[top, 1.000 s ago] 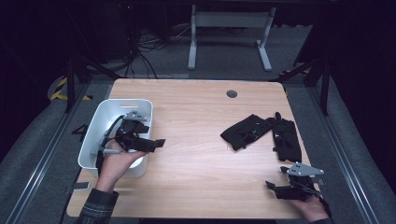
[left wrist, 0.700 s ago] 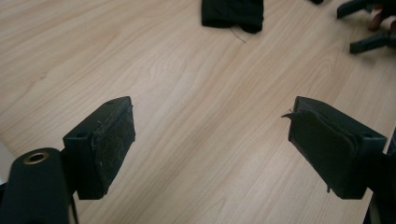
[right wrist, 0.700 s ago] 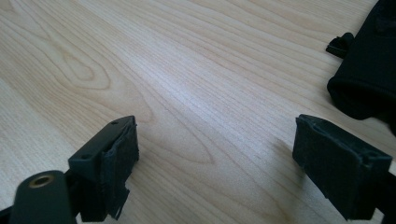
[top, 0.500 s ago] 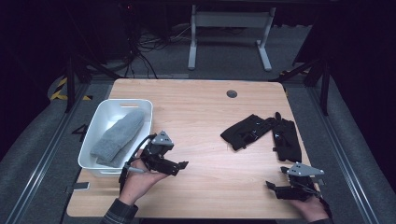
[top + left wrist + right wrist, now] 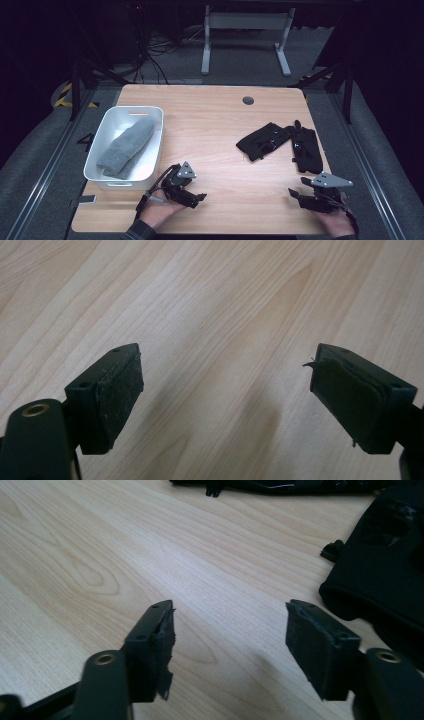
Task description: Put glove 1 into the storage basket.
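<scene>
Items counted, placed relative to the white bin (image 5: 107,174). One white bin on the tabletop (image 5: 215,115). One grey sock (image 5: 125,147), lying inside the bin. Two black gloves, well to the right of the bin: one glove (image 5: 263,140) nearer it, a second glove (image 5: 306,149) just beyond. Two grippers: left gripper (image 5: 199,198) just right of the bin's near corner, right gripper (image 5: 293,194) well apart from it.

Overhead cam; gripper cams near table (image 5: 220,105).
</scene>
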